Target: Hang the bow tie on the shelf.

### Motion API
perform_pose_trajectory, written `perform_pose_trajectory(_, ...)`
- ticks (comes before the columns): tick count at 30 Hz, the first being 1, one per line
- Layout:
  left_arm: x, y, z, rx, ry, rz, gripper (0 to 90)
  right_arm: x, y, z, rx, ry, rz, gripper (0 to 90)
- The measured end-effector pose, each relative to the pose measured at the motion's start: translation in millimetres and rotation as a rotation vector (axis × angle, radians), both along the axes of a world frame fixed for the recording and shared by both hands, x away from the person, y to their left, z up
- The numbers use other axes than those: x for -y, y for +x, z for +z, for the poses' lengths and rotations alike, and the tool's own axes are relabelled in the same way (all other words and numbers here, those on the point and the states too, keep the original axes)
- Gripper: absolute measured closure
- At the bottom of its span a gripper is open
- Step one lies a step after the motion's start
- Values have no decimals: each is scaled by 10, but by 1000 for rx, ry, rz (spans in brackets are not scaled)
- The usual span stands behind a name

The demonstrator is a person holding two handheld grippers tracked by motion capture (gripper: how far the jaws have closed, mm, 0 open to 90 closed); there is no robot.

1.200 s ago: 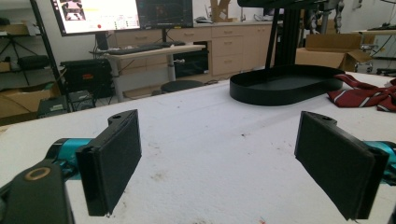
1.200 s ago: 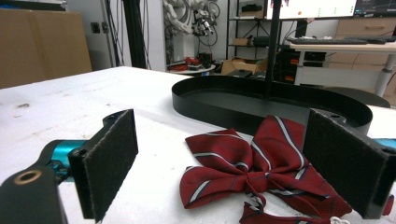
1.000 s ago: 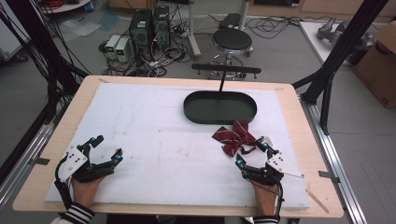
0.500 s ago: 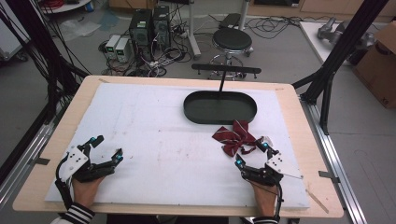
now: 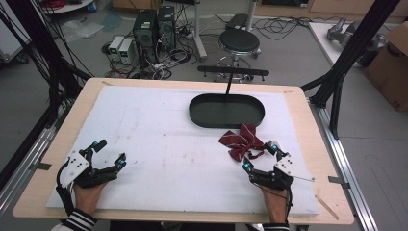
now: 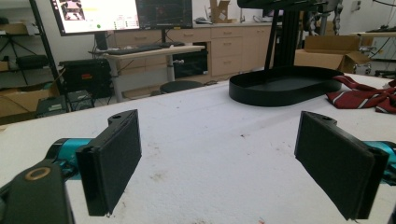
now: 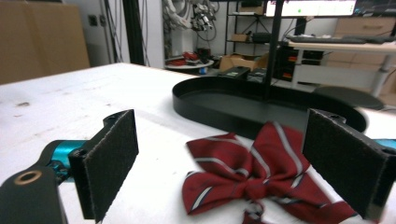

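Seen from the high view, the left gripper [image 5: 108,152] rests low on the white mat [image 5: 159,130] at the near left corner, gripped by a hand [image 5: 88,195] that comes up from the bottom edge with a striped cuff at the wrist. It is angled up and a little to the right, jaws spread wide with bare mat between them. In the left gripper view its two black pads [image 6: 111,161] stand far apart and clamp nothing; the black oval tray [image 6: 285,86] lies well ahead and to the right of them, and the edge of the red striped bow tie [image 6: 362,95] shows farther right, beyond the tray.

The right gripper [image 5: 260,154] sits at the near right of the mat, its hand [image 5: 275,204] coming straight up from the bottom edge, forearm nearly in line with the tool. Its jaws are likewise released and wide. The bow tie [image 5: 240,142] lies flat on the mat just ahead of the jaw tips and slightly to their left, between the gripper and the tray [image 5: 226,110]. In the right gripper view the bow tie [image 7: 261,179] spreads between the two pads [image 7: 112,163], close in; whether the right-hand pad touches the cloth is hard to judge, since that edge is blurred. The tray [image 7: 252,105] sits directly behind the tie, a thin black post rising from its far rim.
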State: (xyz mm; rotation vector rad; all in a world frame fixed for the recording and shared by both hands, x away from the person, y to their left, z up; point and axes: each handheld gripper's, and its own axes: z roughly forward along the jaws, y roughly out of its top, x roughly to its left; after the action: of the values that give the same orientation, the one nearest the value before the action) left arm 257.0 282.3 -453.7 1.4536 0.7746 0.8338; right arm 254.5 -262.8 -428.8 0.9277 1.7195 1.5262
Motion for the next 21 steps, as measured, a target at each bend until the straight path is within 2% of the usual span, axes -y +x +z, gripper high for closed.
perform_pose_trajectory(1, 1, 1, 0, -1, 0, 1, 151, 0, 0, 0, 0, 0, 0, 100)
perform_pose_trajectory(5, 3, 2, 1, -2, 1, 1, 151, 65, 86, 245, -27, -42, -31, 101)
perform_pose_trajectory(6, 3, 3, 1, -2, 1, 0, 151, 118, 161, 360, -70, -50, -49, 101)
perform_pose_trajectory(7, 3, 3, 1, -3, 1, 0, 151, 118, 161, 360, -70, -50, -49, 101)
perform_pose_trajectory(8, 3, 3, 1, -3, 1, 0, 151, 176, 233, 447, -115, -65, -73, 100)
perform_pose_trajectory(9, 3, 3, 1, -3, 1, 0, 151, 176, 233, 447, -115, -65, -73, 100)
perform_pose_trajectory(10, 4, 3, 1, -2, 2, 1, 151, 233, 292, 500, -147, -78, -91, 100)
perform_pose_trajectory(14, 5, 2, 0, 1, 3, 1, 151, 304, 368, 527, -196, -105, -111, 101)
perform_pose_trajectory(15, 5, 2, 1, 0, 3, 1, 151, 351, 422, 533, -235, -133, -129, 101)
perform_pose_trajectory(16, 5, 3, 0, 0, 3, 1, 151, 377, 445, 534, -254, -146, -140, 101)
perform_pose_trajectory(17, 5, 3, 0, 0, 3, 1, 151, 377, 445, 534, -254, -146, -140, 101)
perform_pose_trajectory(18, 5, 2, 1, 0, 3, 1, 151, 405, 472, 533, -278, -156, -150, 102)
perform_pose_trajectory(19, 5, 1, 1, 0, 6, 2, 151, 463, 534, 526, -329, -181, -165, 104)
perform_pose_trajectory(20, 5, 1, 1, 0, 6, 2, 151, 490, 565, 523, -356, -201, -172, 104)
perform_pose_trajectory(21, 6, 1, 1, 0, 8, 2, 151, 490, 565, 523, -356, -201, -172, 104)
